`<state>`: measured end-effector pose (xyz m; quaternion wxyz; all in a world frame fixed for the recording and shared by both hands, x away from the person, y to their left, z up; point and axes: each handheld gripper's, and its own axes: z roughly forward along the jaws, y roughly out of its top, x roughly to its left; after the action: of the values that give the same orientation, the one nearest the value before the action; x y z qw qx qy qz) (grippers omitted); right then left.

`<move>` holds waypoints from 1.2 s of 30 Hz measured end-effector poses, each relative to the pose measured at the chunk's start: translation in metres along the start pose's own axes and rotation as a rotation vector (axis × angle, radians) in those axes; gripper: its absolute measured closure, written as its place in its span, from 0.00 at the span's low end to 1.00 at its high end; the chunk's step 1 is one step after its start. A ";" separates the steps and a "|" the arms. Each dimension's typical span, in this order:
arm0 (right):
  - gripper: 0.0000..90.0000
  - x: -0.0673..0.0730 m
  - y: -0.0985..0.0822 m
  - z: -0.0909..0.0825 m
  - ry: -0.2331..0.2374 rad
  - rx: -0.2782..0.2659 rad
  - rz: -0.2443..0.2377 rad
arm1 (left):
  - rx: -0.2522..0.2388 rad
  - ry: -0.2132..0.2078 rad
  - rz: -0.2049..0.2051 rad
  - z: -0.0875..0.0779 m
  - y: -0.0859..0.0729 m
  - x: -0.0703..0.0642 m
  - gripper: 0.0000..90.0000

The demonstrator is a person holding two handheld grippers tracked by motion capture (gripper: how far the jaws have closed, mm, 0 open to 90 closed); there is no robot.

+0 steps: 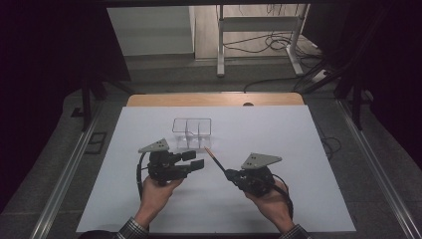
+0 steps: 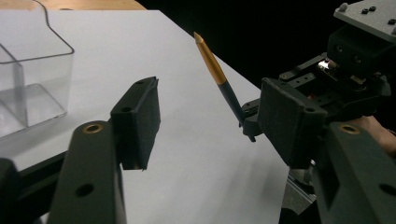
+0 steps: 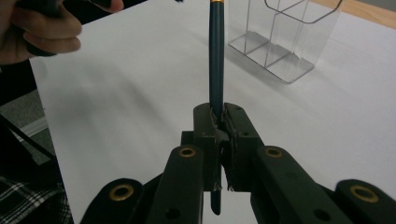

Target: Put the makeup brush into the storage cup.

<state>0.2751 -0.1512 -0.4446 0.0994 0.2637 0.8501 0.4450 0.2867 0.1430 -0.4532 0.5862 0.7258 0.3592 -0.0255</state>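
The right gripper (image 3: 218, 122) is clenched on a dark blue pen with a gold tapered end (image 1: 214, 159), raised off the white table sheet (image 1: 298, 189) and slanting toward the clear plastic 3-compartment holder (image 1: 191, 132); the left gripper (image 1: 195, 160) stands released, its 2 pads (image 2: 140, 121) parted with nothing between them, just beside the pen. A sound handover would mean closing squarely on the blue barrel below the gold; the pen's lower end is hidden inside the right jaws; the holder's dividers are faint.
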 end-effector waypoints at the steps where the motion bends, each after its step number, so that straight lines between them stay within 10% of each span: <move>1: 0.94 0.001 0.000 0.001 0.003 -0.004 0.000 | 0.001 -0.004 0.000 0.001 0.000 0.000 0.46; 26: 0.94 0.013 0.003 0.014 0.079 -0.035 0.004 | -0.024 -0.110 -0.083 0.012 -0.008 0.007 0.69; 36: 0.93 0.016 0.002 0.022 0.084 -0.010 -0.024 | -0.021 -0.167 -0.097 0.013 -0.010 0.008 0.93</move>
<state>0.2716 -0.1264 -0.4544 0.0702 0.2338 0.8543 0.4589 0.2921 0.1362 -0.4690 0.6196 0.6968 0.3441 -0.1105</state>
